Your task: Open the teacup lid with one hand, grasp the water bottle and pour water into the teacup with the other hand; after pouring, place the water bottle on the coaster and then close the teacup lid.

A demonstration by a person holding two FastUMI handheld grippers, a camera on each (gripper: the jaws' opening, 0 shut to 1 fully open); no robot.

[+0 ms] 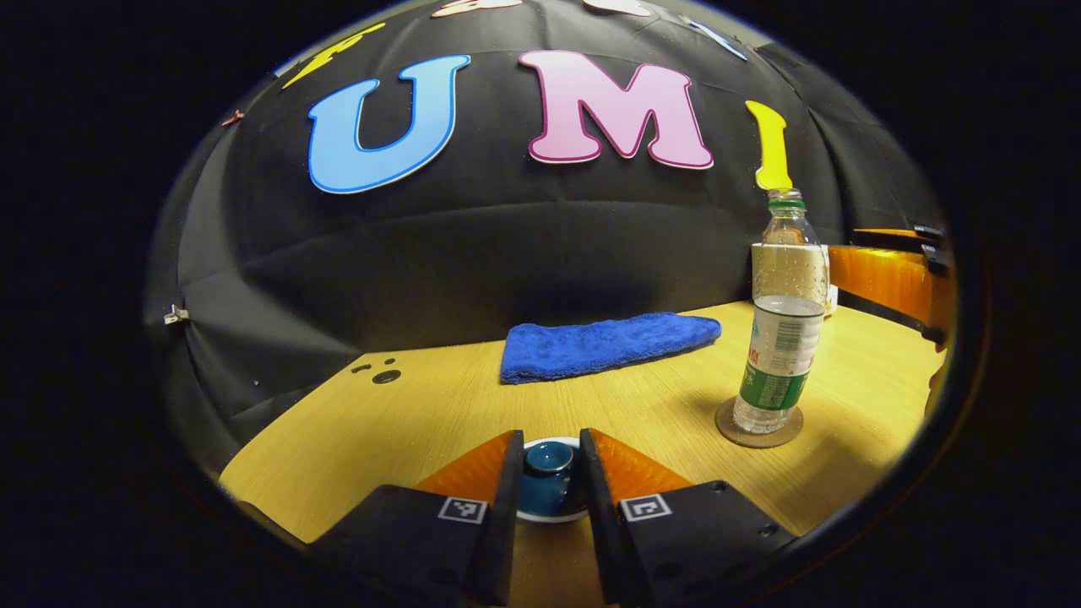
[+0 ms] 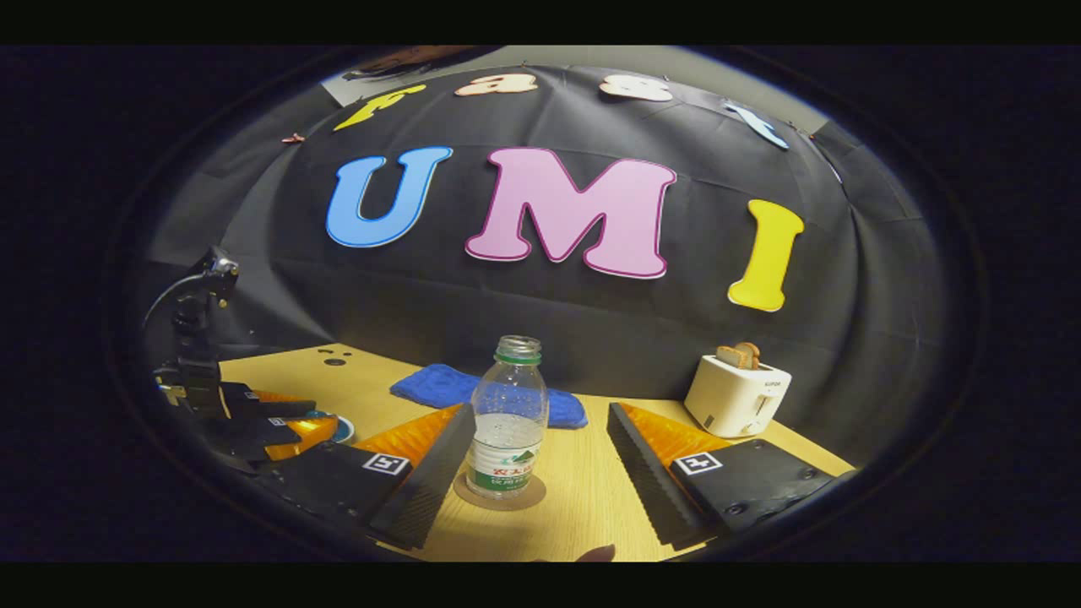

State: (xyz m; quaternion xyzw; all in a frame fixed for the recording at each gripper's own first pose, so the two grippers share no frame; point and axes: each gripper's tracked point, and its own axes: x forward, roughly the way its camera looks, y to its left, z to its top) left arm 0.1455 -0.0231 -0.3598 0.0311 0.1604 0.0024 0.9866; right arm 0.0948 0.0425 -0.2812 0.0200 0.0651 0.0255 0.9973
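Nearest to us in the left gripper view, the left gripper (image 1: 549, 481) brackets the teacup lid (image 1: 547, 460); its fingers sit close on either side of the knob, but we cannot tell whether both press on it. The lid sits on the teacup (image 1: 549, 507), so we judge this hand is either setting it back or about to lift it. In the right gripper view, the right gripper (image 2: 540, 473) is spread wide, with the bottle (image 2: 507, 422) standing between its fingers, touched by neither. The bottle is upright on the coaster (image 2: 498, 496), uncapped and partly filled, which suggests it is parked where the task wants it. Beyond lie a blue cloth (image 1: 604, 344) and, farther right, a toaster (image 2: 736, 393) against the wall.
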